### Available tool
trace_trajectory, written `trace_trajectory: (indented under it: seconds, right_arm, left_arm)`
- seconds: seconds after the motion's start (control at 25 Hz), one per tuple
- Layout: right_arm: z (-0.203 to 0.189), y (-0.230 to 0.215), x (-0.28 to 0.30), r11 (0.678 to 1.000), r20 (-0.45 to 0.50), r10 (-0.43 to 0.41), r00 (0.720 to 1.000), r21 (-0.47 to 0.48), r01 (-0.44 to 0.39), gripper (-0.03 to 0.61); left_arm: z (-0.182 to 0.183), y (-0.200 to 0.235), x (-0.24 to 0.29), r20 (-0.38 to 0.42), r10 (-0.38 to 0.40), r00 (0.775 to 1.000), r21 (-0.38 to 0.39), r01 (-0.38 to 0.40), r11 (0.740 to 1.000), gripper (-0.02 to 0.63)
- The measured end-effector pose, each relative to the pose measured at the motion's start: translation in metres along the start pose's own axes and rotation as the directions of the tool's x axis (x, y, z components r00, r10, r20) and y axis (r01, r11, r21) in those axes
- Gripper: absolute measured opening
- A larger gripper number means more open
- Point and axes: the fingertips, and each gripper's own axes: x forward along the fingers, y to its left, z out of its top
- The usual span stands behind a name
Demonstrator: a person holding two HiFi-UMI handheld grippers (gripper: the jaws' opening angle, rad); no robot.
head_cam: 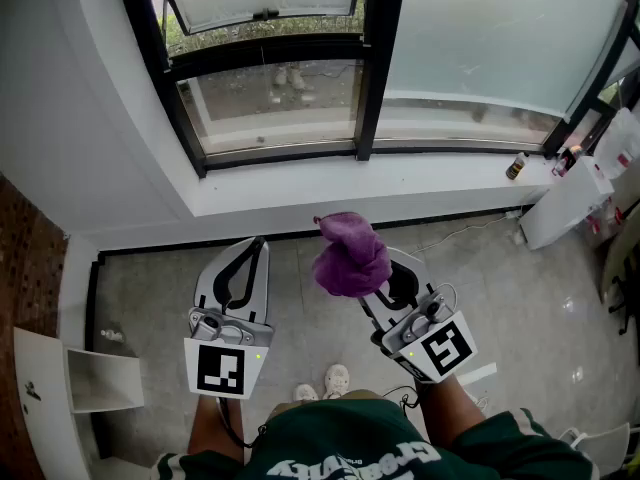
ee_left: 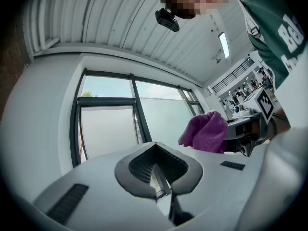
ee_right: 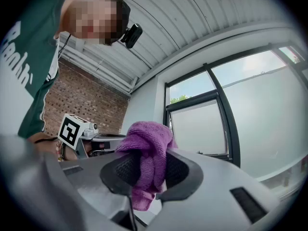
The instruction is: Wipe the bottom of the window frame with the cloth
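Cloth (head_cam: 352, 258) — purple, bunched into a wad — is clamped in the right gripper (head_cam: 392, 280). In the right gripper view I read the two jaws pressed on either side of a fold. A rounded lump of fabric stands above the jaw tips and a short tail hangs down behind them.

Left gripper (head_cam: 256, 256): jaws brought together at the tips, nothing held. In the left gripper view only the window shows through the small opening behind the tips. It sits just beside the right gripper, on that gripper's left, and from its view the cloth shows off to its right.

Both grippers point forward toward the window frame (head_cam: 283, 154). The frame's black bottom rail runs across ahead of both sets of jaws, beyond a white sill (head_cam: 440, 175). A black upright of the frame stands ahead of the cloth.

Contact check — the cloth touches neither rail nor sill. In the head view it lies short of the sill's near edge, over the grey floor (head_cam: 300, 308). In the right gripper view the window stands well apart, beyond the wad.

Small dark bottle (head_cam: 515, 166) stands on the sill, well off to the right of the right gripper.
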Motion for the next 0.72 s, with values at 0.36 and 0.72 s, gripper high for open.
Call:
trace_trajectory:
  seconds: [0.36,0.72]
  right_arm:
    - [-0.005,-0.021,0.005,1.0,0.016,0.005,1.0,0.0,-0.005,0.112]
    - [-0.013,-0.044,0.013,1.0,0.013,0.006,1.0,0.007,-0.006,0.114]
  left_arm:
    - [-0.008,-0.004,0.026,-0.009,-0.009,1.0,-0.003,0.009,1.0,0.009]
    - [-0.013,-0.004,0.05,-0.006,-0.012,1.0,-0.012,0.012,1.0,0.009]
